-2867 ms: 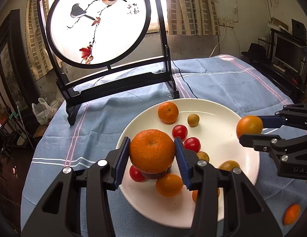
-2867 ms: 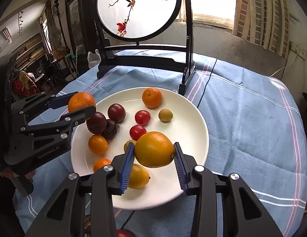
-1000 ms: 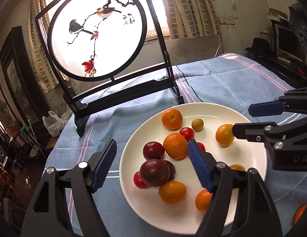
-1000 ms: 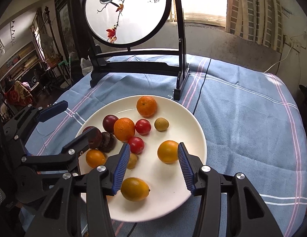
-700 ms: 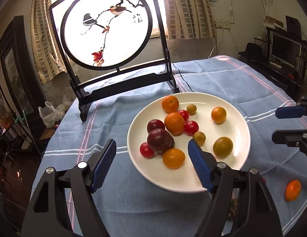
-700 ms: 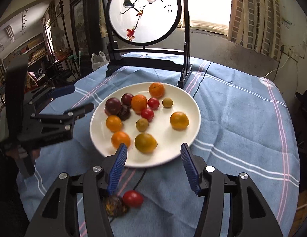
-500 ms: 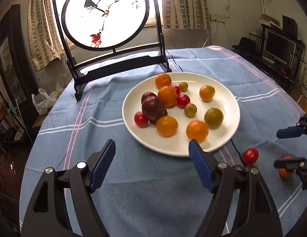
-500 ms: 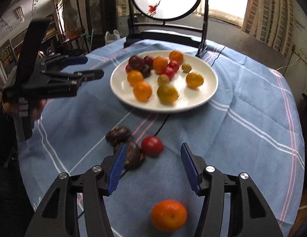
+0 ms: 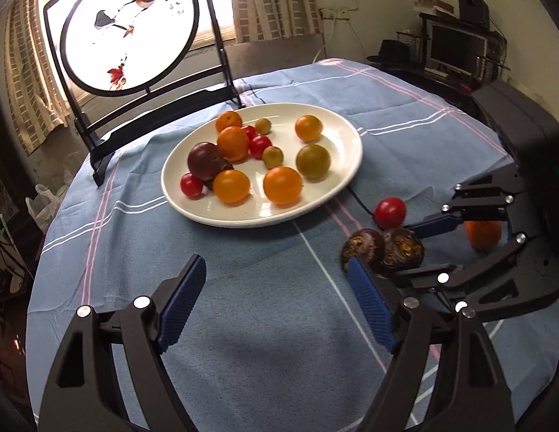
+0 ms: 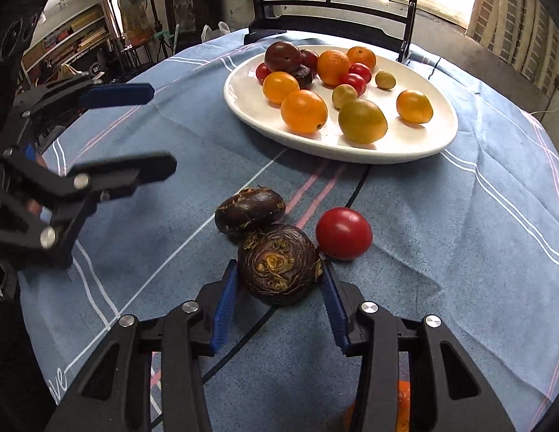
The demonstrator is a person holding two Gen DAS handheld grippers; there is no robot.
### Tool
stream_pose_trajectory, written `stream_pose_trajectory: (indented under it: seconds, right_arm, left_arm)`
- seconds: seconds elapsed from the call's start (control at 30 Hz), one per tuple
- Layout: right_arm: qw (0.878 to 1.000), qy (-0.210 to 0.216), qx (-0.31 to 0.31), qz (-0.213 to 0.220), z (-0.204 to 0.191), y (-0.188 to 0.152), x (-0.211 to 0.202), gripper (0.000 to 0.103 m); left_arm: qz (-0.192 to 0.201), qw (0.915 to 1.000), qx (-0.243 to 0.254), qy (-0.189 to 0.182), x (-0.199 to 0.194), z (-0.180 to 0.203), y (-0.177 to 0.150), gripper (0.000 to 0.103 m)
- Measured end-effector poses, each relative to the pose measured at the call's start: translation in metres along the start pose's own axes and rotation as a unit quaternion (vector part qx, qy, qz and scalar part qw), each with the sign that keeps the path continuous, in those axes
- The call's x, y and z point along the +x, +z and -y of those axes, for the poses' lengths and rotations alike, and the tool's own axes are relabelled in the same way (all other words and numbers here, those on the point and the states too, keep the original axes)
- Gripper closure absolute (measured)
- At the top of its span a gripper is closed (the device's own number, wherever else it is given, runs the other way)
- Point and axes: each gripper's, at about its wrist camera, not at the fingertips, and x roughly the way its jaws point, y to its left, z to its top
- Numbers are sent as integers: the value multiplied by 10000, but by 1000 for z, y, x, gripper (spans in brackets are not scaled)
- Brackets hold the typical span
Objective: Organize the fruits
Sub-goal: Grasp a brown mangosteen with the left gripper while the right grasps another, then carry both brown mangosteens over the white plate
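- Left wrist view: the left hand-held gripper (image 9: 276, 306) is hovering over bare blue tablecloth (image 9: 243, 288) on the desk, its jaws wide, opening further, with nothing between them.
- Two dark water chestnuts (image 9: 384, 250) are lying touching each other near the white plate (image 9: 348, 176), with a red tomato (image 9: 390, 212) just beside them and an orange fruit (image 9: 483, 234) partly hidden behind the right tool.
- Right wrist view: the right hand-held gripper (image 10: 279, 302) is straddling the nearer water chestnut (image 10: 279, 264), and its jaws are closing on it; pad contact is not yet confirmed.
- Handling judgement: the chestnut is appearing light, hard and rough-skinned, so slip risk is looking low. Grip across its widest flanks.
- The tomato (image 10: 343, 233) is lying close by; being smooth, it is likely to roll if nudged.
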Motion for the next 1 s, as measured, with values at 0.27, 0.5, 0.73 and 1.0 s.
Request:
stream_pose_trajectory:
  seconds: [0.27, 0.5, 0.73, 1.0]
  right_arm:
    - [9993, -27, 235, 281, 23, -16, -39, 58]
    - [9978, -137, 476, 446, 45, -23, -53, 58]
    - [9980, -38, 477, 412, 46, -25, -48, 58]
    - [9988, 132, 274, 374, 24, -25, -46, 58]
  left_arm:
    - [-175, 9980, 435, -435, 20, 37, 0, 24]
    - [-416, 9967, 463, -524, 52, 56, 9, 24]
    - [-523, 9955, 513, -597, 58, 61, 8, 60]
    - [-388, 9981, 236, -427, 40, 47, 9, 60]
